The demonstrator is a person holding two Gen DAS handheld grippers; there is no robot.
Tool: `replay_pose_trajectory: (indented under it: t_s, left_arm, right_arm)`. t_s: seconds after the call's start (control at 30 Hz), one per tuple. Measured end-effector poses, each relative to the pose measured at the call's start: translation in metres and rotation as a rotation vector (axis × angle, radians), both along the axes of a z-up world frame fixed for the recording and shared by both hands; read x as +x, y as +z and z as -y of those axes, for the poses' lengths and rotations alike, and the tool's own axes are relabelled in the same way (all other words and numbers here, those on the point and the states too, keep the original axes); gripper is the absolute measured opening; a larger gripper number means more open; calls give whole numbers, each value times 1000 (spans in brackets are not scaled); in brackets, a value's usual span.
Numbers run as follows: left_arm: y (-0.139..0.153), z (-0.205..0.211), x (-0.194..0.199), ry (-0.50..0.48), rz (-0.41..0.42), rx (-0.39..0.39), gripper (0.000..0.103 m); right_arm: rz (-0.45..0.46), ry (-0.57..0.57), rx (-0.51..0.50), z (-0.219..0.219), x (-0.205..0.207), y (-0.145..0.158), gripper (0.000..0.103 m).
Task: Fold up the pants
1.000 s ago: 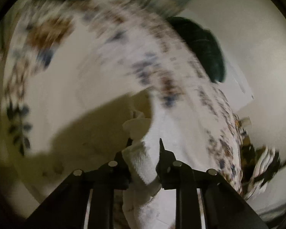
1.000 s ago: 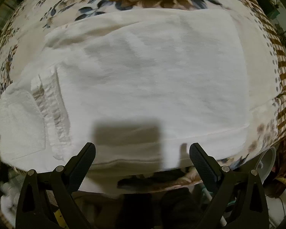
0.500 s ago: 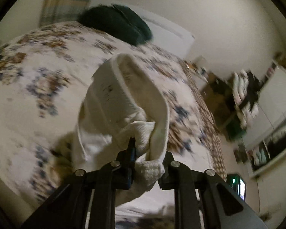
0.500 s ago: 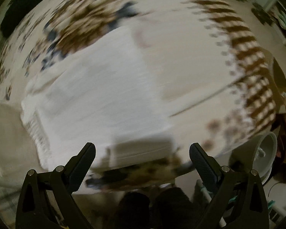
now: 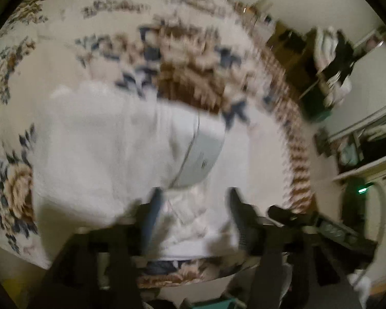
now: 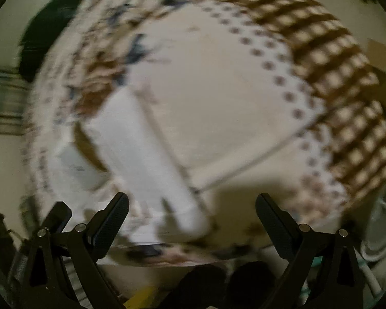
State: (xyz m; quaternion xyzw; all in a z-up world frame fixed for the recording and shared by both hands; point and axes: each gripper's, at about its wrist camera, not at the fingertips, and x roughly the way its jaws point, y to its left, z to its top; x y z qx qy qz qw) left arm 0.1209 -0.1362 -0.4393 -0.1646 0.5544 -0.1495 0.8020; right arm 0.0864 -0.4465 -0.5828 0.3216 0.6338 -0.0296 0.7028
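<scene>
The white pants (image 5: 103,154) lie folded on the floral bedspread (image 5: 187,72), blurred by motion, with a grey inner waistband panel (image 5: 203,152) showing. My left gripper (image 5: 193,203) hovers over their near edge with its jaws apart and white cloth between the fingers; no grip shows. In the right wrist view the pants (image 6: 144,154) appear as a narrow white strip left of centre. My right gripper (image 6: 191,216) is wide open and empty above the bed's near edge, to the right of the pants.
The bed's edge (image 6: 177,257) runs just below both grippers. A dark green pillow (image 6: 51,25) lies at the far end. A rack with clothes (image 5: 332,72) and shelves (image 5: 368,149) stand right of the bed. A white fan (image 6: 380,229) is at lower right.
My left gripper swung down from holding the raised waistband and its jaws have parted, the pants now lying folded on the bed. My right gripper swung right, staying open.
</scene>
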Motion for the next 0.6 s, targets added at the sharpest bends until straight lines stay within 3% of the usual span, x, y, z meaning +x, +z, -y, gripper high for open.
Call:
replay_pose_trajectory:
  t_s: [0.07,0.2,0.33,0.47,0.5,0.57,0.6]
  left_arm:
    - [12,-16,2,19,35,26,101]
    - [16,-61,8,98,59,146,101]
    - [-6,-112,15,191,-12,237,101]
    - [-20,-146,14,263,-53,279,101]
    - [-21,-151,12,276,-58,286,101]
    - [-24,-156,12,296,-65,301,101]
    - [-25,-158,10,304,-67,301,101]
  right_arm:
    - [45,41,77,-12,15,2,100]
    - [126,167,182,-55,52,-1,100]
    - [171,282,148,-95,88,-20,100]
    - [204,319,199,-123,107,-35,100]
    - [241,327,225,-130,106,-32,94]
    - [255,366,200,-150,109,-30,60]
    - [245,368,158,-155,107,-29,36]
